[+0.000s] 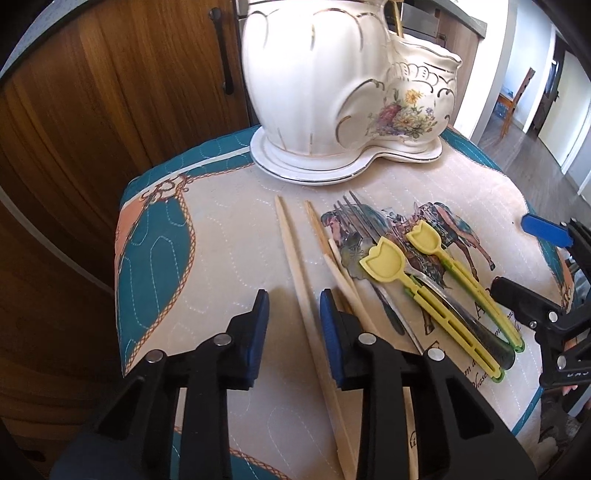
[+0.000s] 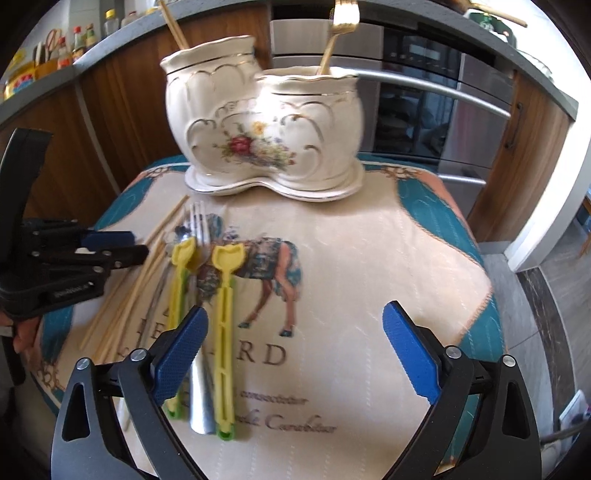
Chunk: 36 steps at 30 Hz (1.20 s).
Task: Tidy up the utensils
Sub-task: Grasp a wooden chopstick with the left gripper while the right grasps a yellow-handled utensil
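Note:
A white ceramic two-pot utensil holder [image 1: 332,85] [image 2: 266,136] stands at the back of the table; a gold fork [image 2: 338,29] and chopsticks [image 2: 173,26] stick out of it. On the cloth lie wooden chopsticks [image 1: 295,258] [image 2: 140,288], metal forks [image 1: 354,218] [image 2: 197,221], a dark-handled knife [image 1: 476,332] and two yellow plastic utensils [image 1: 436,306] [image 2: 223,332]. My left gripper [image 1: 293,314] is open, its fingers on either side of one chopstick. My right gripper [image 2: 295,350] is wide open and empty above the cloth, right of the utensils.
The table is covered by a beige and teal quilted cloth [image 1: 207,251] [image 2: 369,258] with a horse print. Wooden cabinets [image 1: 92,129] stand behind on the left, an oven [image 2: 424,96] behind on the right. Each gripper shows in the other's view [image 1: 546,280] [image 2: 74,254].

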Each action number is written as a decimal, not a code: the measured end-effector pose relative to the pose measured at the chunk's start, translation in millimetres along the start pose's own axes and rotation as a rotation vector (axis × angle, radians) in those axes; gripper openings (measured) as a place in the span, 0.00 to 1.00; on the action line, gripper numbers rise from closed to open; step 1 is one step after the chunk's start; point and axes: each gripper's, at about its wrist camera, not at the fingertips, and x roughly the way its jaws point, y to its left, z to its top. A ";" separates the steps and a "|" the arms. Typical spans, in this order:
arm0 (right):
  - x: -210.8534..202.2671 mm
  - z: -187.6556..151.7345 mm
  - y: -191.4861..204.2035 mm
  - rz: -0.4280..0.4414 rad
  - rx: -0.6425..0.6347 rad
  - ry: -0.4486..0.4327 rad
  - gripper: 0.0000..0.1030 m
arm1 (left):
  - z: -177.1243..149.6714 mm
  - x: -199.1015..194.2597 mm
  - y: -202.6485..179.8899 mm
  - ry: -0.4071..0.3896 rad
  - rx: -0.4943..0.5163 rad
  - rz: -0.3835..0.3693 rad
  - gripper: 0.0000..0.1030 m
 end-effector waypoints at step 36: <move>33.4 18.8 29.4 0.091 -0.037 0.145 0.20 | -8.0 -8.0 -4.1 0.049 0.077 -0.033 0.06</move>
